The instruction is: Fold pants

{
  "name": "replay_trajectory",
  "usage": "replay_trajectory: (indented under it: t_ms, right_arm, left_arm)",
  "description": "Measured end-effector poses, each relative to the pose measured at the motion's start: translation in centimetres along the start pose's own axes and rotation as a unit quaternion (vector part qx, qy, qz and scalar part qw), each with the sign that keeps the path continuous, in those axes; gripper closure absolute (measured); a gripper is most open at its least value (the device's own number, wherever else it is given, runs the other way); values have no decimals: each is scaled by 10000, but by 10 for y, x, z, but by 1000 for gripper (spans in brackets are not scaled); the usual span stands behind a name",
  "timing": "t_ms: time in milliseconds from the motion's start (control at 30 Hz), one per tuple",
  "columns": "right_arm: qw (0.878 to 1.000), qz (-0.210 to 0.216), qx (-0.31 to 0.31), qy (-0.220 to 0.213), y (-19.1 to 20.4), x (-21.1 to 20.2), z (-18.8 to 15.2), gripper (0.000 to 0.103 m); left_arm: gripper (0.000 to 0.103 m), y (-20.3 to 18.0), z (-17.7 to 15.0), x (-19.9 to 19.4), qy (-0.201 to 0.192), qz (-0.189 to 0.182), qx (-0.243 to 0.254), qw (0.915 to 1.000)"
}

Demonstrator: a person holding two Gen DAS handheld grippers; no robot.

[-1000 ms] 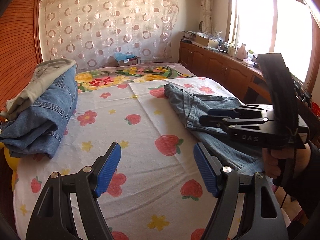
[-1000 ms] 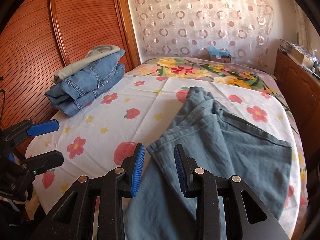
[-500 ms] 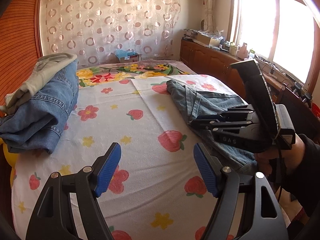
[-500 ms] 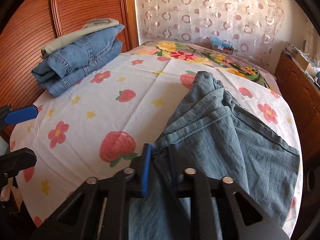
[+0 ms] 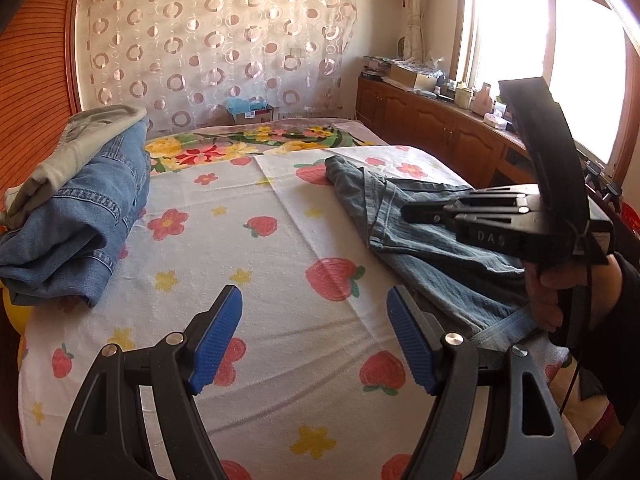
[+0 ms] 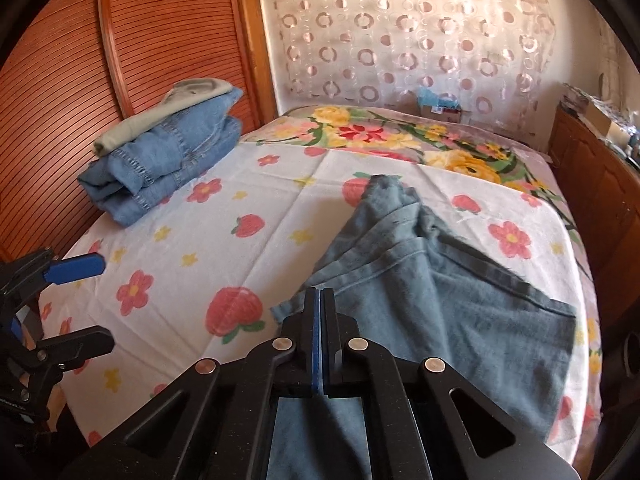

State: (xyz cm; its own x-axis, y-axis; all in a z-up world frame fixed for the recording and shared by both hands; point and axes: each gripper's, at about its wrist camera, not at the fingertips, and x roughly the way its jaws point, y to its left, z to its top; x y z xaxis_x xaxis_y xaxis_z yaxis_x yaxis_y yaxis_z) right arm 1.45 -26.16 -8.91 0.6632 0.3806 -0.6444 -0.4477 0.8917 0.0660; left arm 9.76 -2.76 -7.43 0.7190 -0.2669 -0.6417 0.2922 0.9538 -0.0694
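Observation:
Grey-blue pants (image 6: 440, 280) lie rumpled on the right side of the bed, one end reaching toward the middle; they also show in the left wrist view (image 5: 404, 224). My right gripper (image 6: 319, 300) is shut on the pants' near left edge; in the left wrist view the right gripper (image 5: 416, 213) points left over the fabric. My left gripper (image 5: 314, 336) is open and empty above the strawberry sheet, left of the pants; from the right wrist view the left gripper (image 6: 80, 300) sits at the bed's near left corner.
A pile of folded blue jeans with a beige garment on top (image 6: 168, 152) lies at the bed's far left by the wooden wall (image 6: 120, 40). Wooden cabinets (image 5: 436, 132) with clutter run along the right under the window. A cardboard box (image 6: 438, 109) sits behind the bed.
My right gripper went from open to shut on the pants' near edge. The left gripper stayed open, shifting only slightly.

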Motion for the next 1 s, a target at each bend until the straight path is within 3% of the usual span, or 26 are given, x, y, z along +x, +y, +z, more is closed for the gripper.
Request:
replay_trajectory:
  t_ms: [167,333,600,767,867,1000]
  right_arm:
    - [9990,136,-379,211,18,14,-5,95]
    - [9968,-22,-558,568,23,36,-5,89]
    - [9950,-77,-747,660,24,44,1,80]
    - [9928,-263,-948,678,30,46,1,80]
    - [9904,-484,-1099,691,33,48,-1,98]
    - [9964,-331,-622,478,18,38,2,101]
  left_arm:
    - [27,1,-1,0,14,32,-5,10000]
    - [27,7,-3,0,18,33,-83,10000]
    - [27,10,-5,1,32,26,-123,9999]
    - [27,11,-6,1,50,40,-154,9999]
    - [27,12,-6,2,57,41,-167,9998]
    - [27,11,-7,3,76,8,-143,9999]
